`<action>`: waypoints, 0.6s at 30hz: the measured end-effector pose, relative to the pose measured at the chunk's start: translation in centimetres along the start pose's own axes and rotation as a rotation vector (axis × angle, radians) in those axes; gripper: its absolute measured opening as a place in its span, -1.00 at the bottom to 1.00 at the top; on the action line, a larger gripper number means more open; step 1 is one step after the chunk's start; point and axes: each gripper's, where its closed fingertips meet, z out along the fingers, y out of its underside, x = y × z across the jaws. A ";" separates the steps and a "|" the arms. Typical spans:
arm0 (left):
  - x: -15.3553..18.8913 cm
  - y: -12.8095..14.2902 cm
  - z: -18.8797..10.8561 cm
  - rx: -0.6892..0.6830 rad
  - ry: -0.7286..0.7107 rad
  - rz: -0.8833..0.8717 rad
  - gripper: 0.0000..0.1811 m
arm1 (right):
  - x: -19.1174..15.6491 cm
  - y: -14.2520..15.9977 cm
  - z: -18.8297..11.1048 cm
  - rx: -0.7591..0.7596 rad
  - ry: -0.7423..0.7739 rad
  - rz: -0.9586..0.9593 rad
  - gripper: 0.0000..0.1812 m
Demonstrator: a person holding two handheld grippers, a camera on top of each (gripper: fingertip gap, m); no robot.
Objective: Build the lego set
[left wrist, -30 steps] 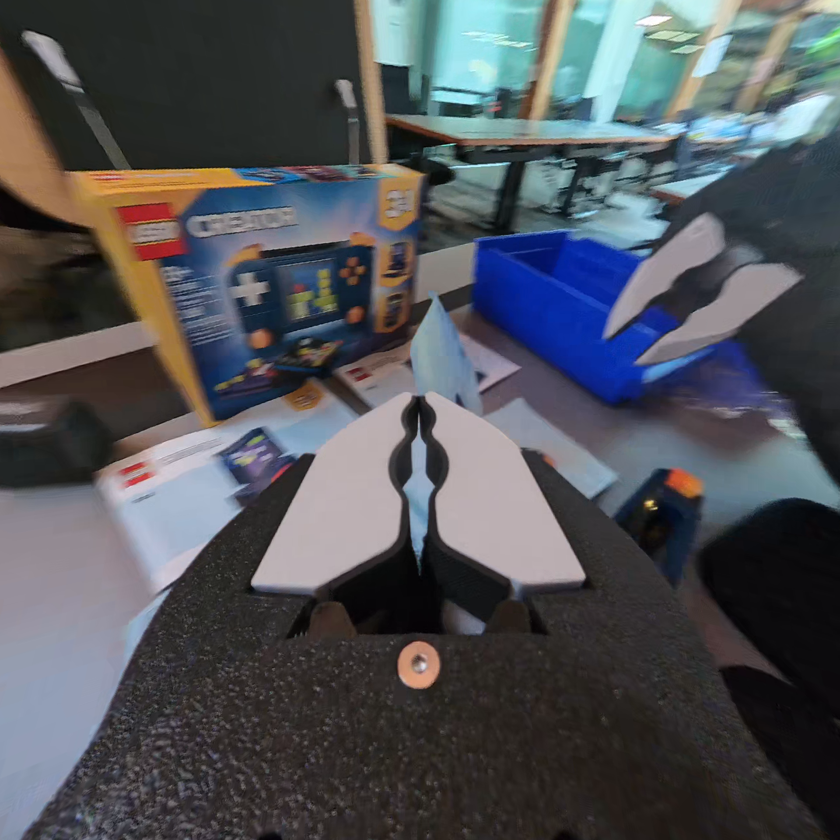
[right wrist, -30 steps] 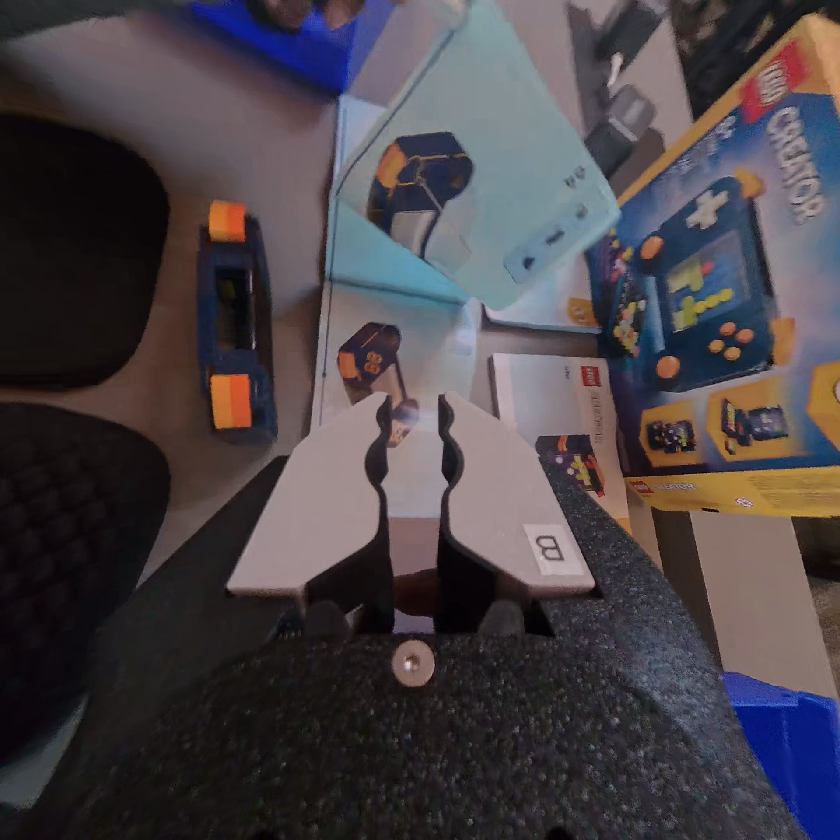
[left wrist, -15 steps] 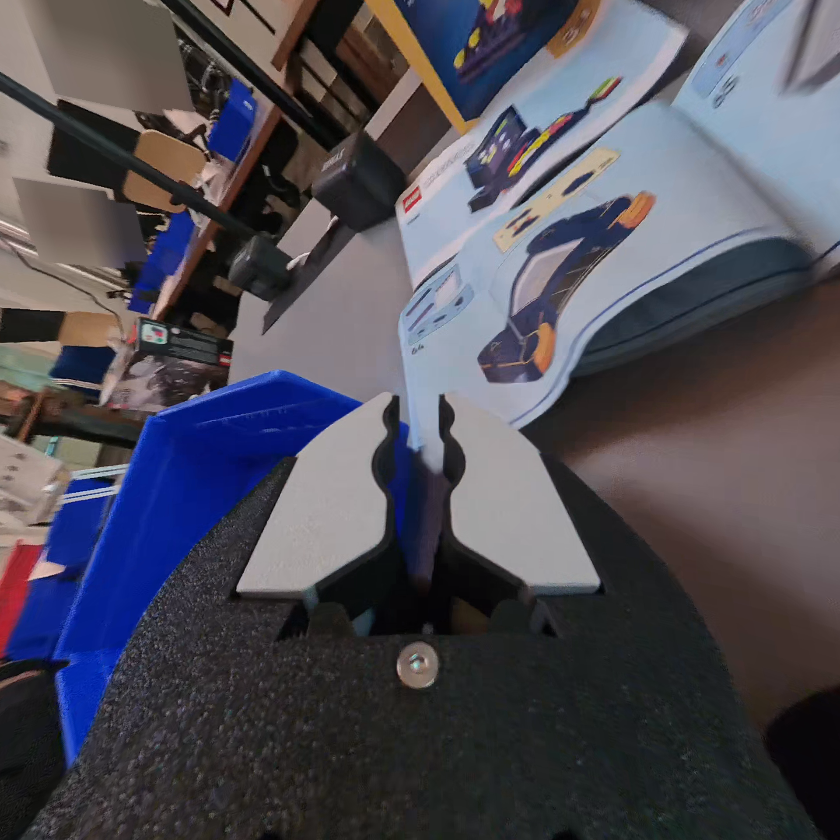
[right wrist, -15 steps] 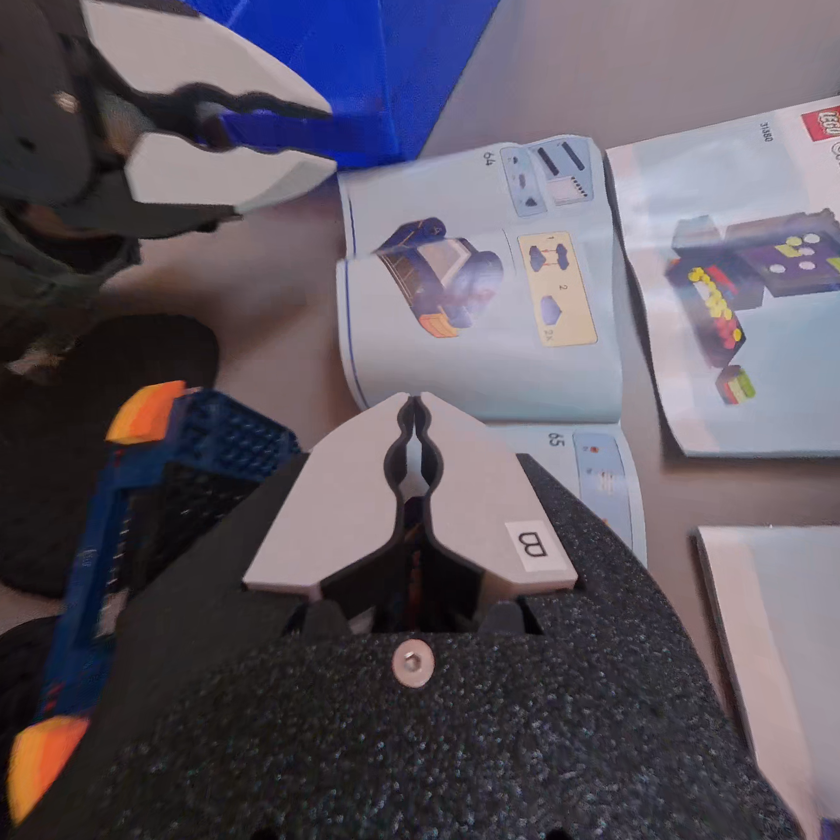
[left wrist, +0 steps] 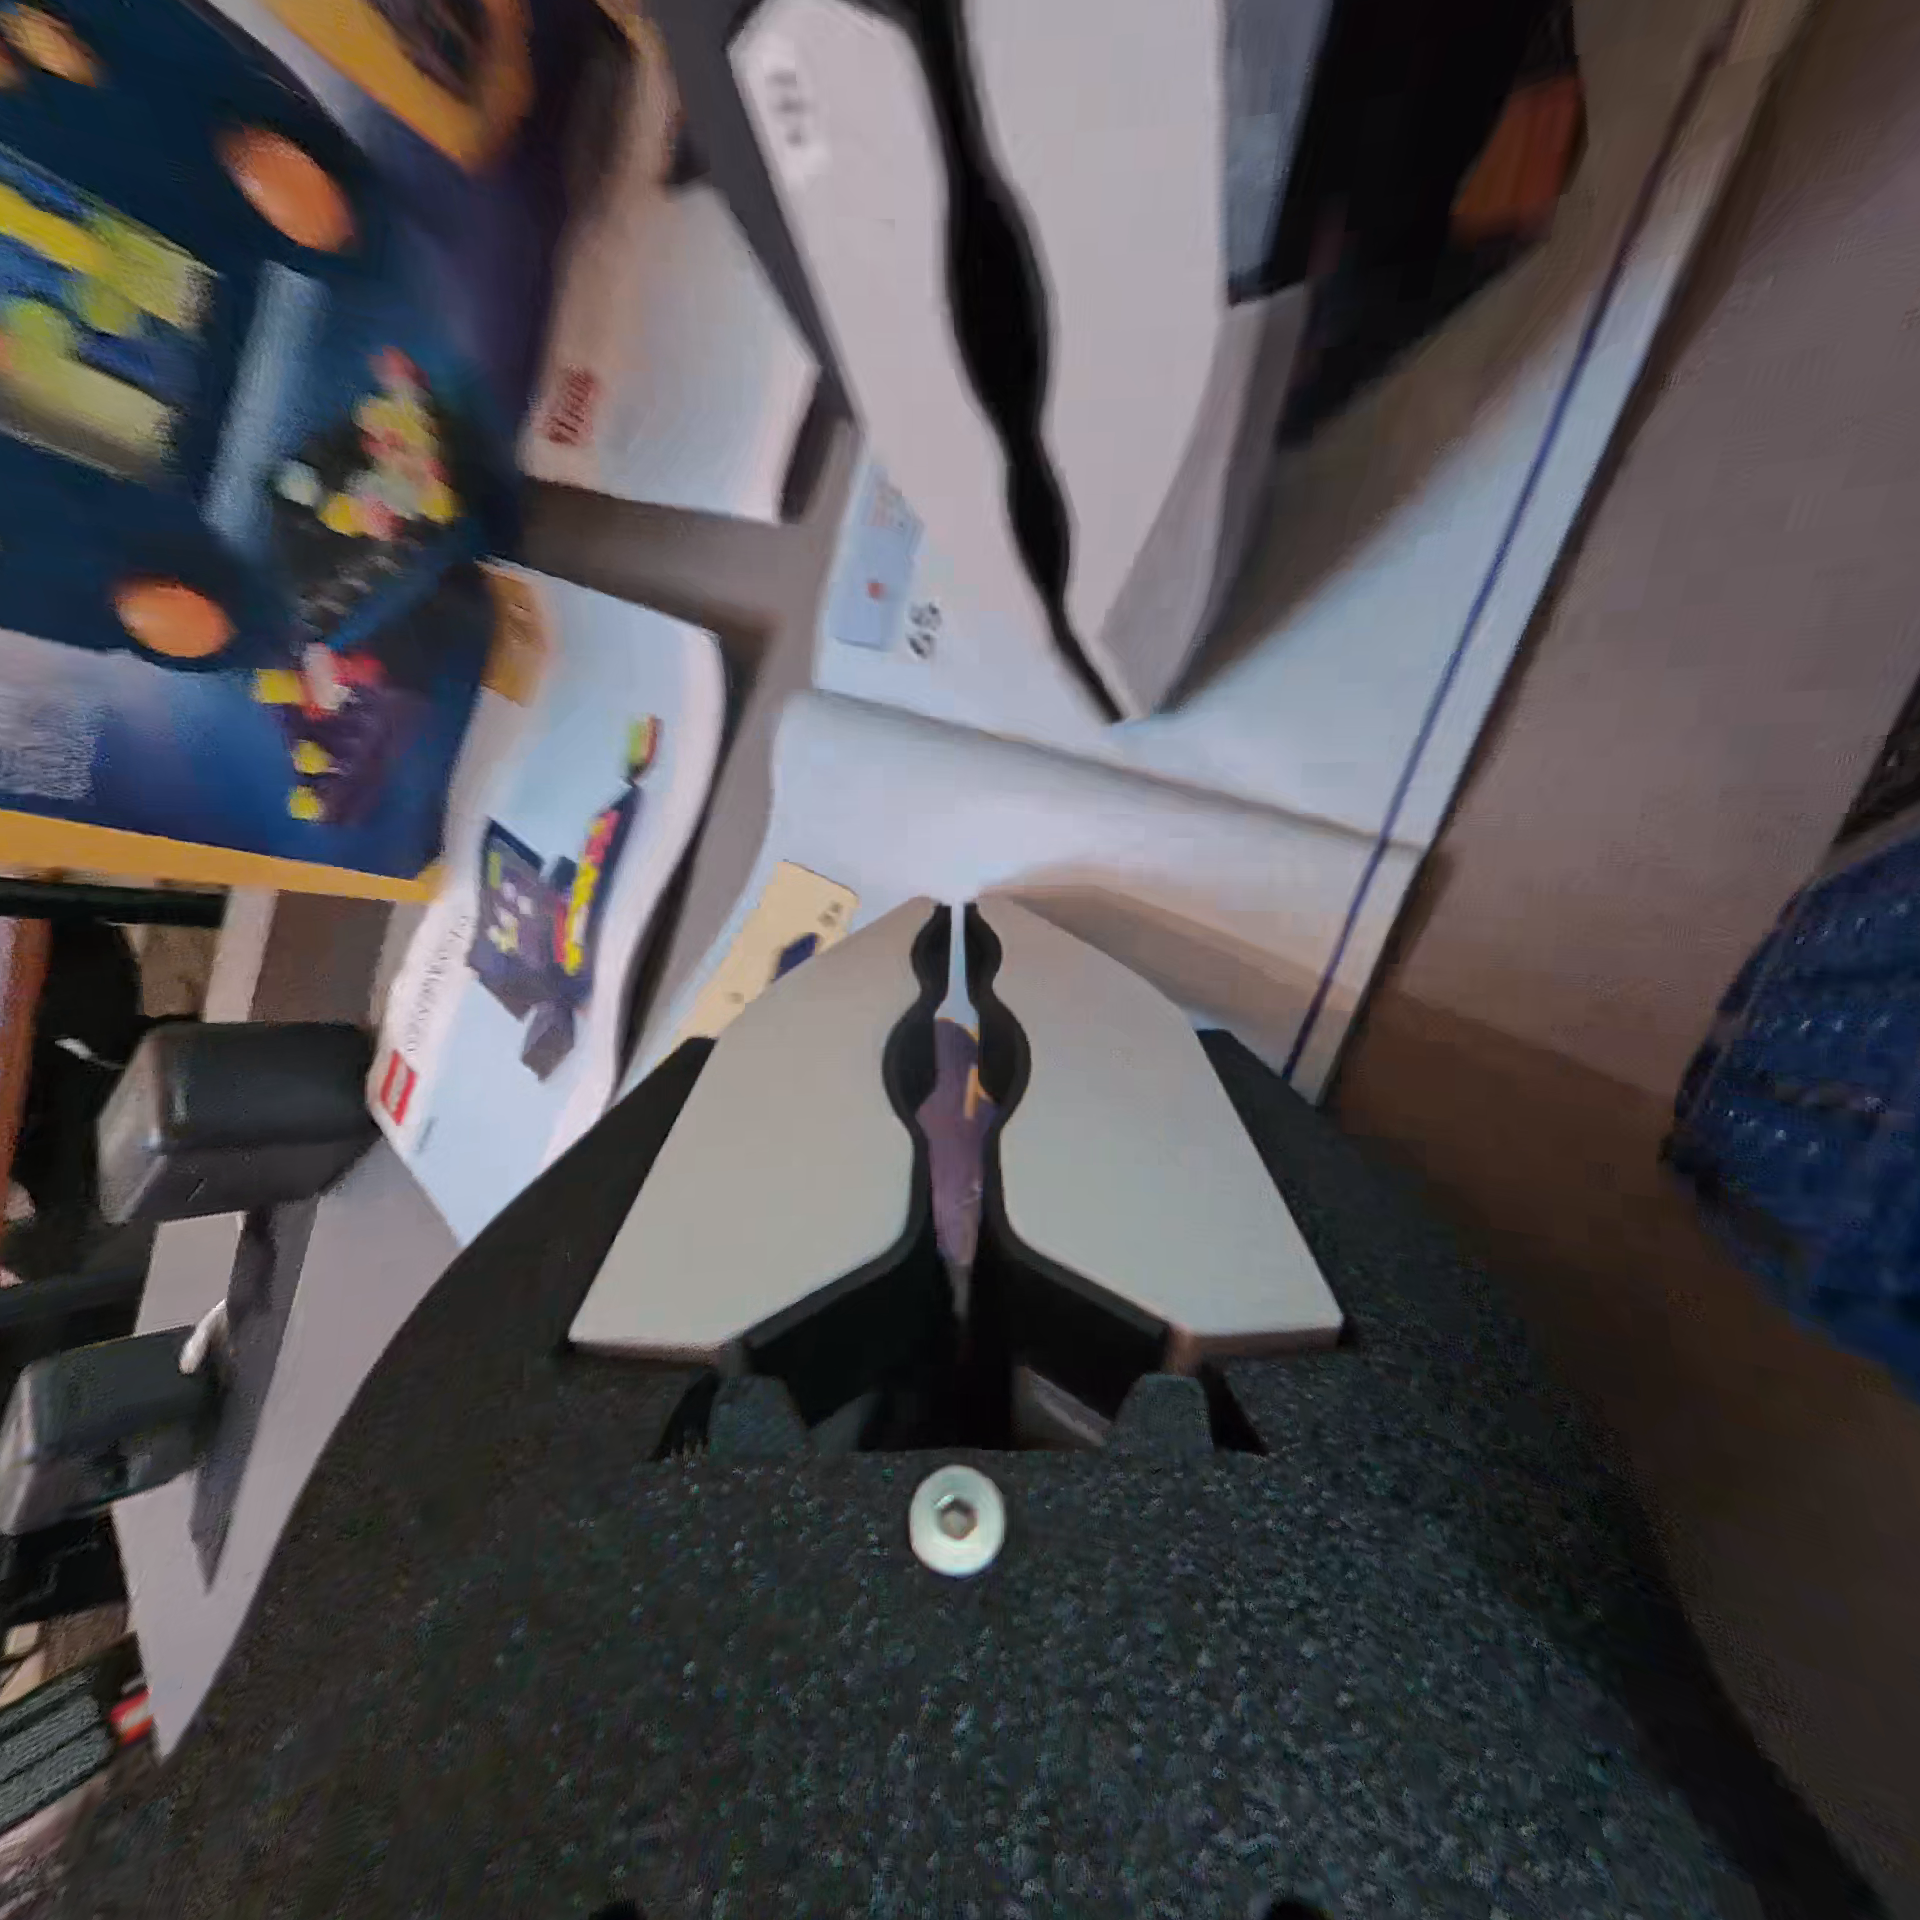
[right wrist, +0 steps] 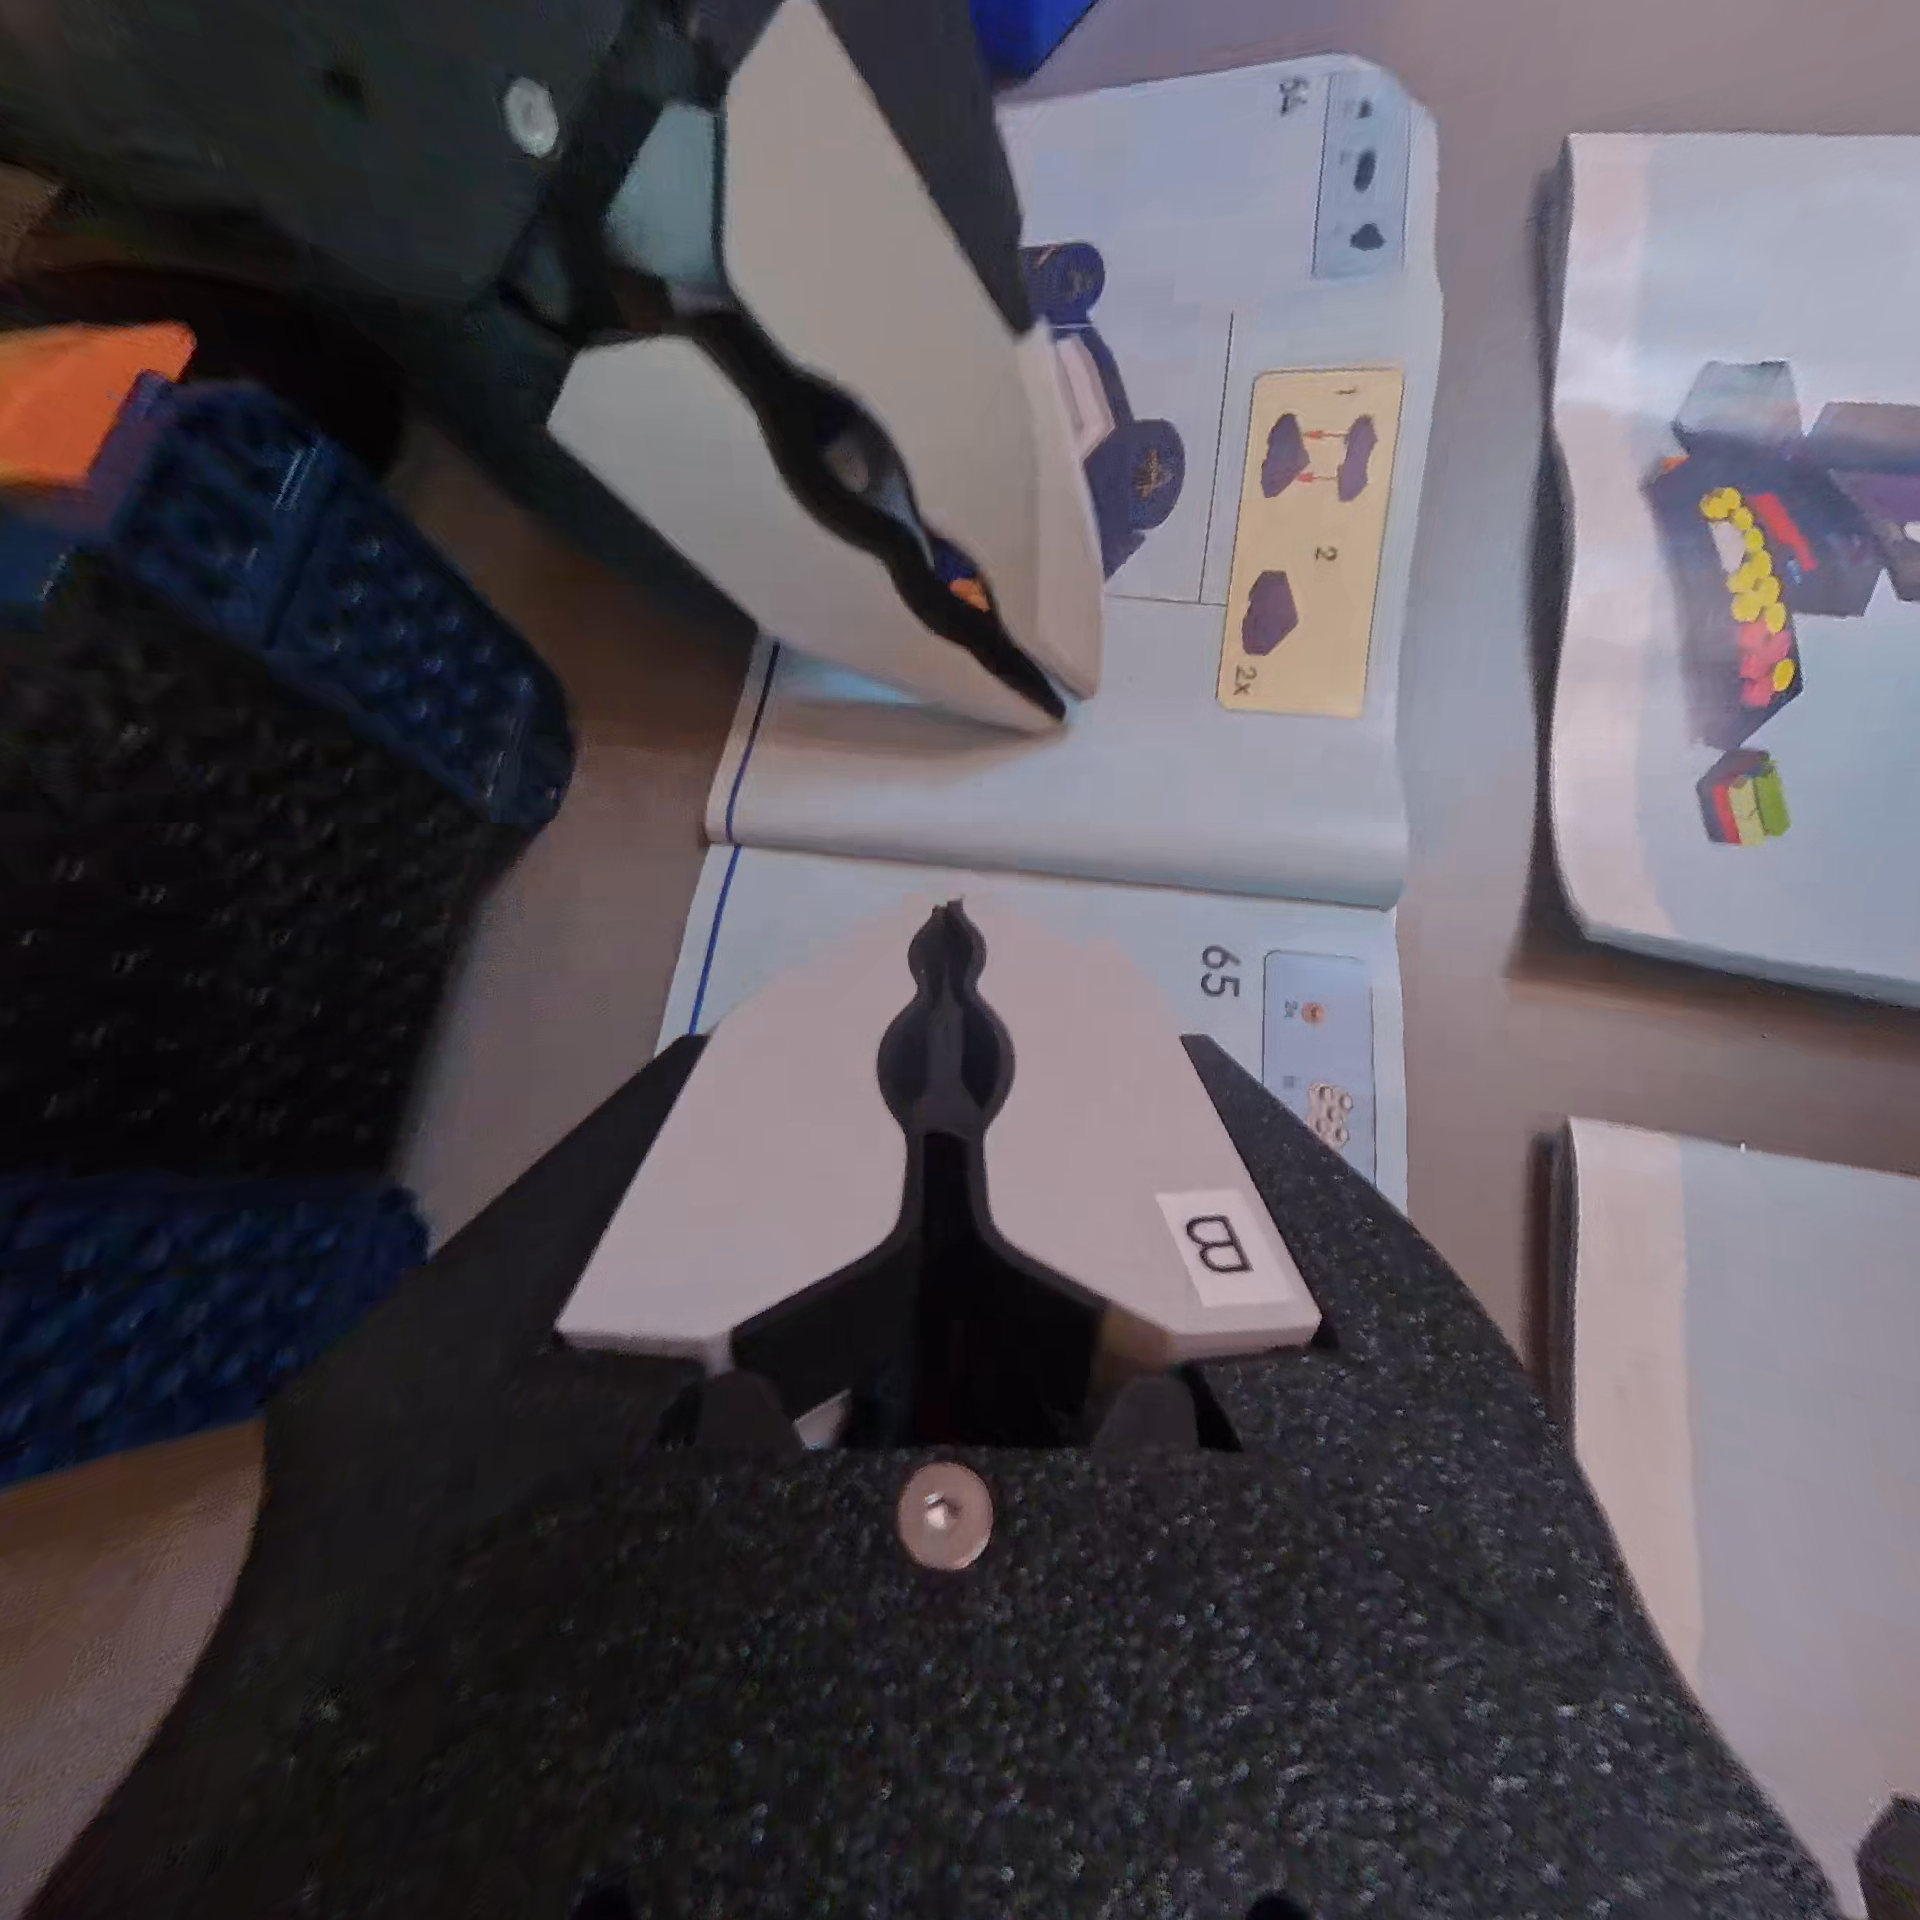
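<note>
The open instruction booklet (right wrist: 1143, 769) lies flat on the table; it also shows in the left wrist view (left wrist: 1039, 790). My left gripper (left wrist: 954, 914) is shut with a hairline gap at the tips, low over the booklet's upper page; the dark blue in the gap looks like the printed picture. It also shows in the right wrist view (right wrist: 1039, 696). My right gripper (right wrist: 951, 909) is shut and empty over the lower page, and shows in the left wrist view (left wrist: 1112, 717). The dark blue and orange lego model (right wrist: 312, 623) lies left of the booklet.
The lego box (left wrist: 208, 468) stands behind the booklets. Two more booklets (right wrist: 1745, 571) (right wrist: 1766, 1351) lie right of the open one. A blue bin's corner (right wrist: 1029, 31) shows at the top. Black blocks (left wrist: 229, 1101) sit at the table's edge. Across from one pair of fingers to the other is roughly 4 cm.
My left gripper let go of the page, swung from beside the blue bin to over the open booklet and closed. My right gripper closed fully and moved down toward the lower page.
</note>
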 end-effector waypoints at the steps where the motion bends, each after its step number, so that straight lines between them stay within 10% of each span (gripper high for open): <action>1: 0.0 0.0 -0.2 0.029 -0.016 -0.007 -0.96 | -0.1 0.4 -0.4 -0.002 -0.008 -0.013 -1.00; 7: -0.1 0.9 -0.7 0.071 -0.100 -0.064 -1.00 | 0.5 -0.6 -1.0 0.006 0.015 0.071 -1.00; 15: -0.1 1.3 -0.8 0.098 -0.009 -0.215 -1.00 | -1.7 -2.3 1.5 0.039 -0.479 0.737 -1.00; 18: -0.4 2.0 -1.0 0.089 0.035 -0.311 -1.00 | -0.5 -2.4 1.6 0.095 -0.392 0.761 -1.00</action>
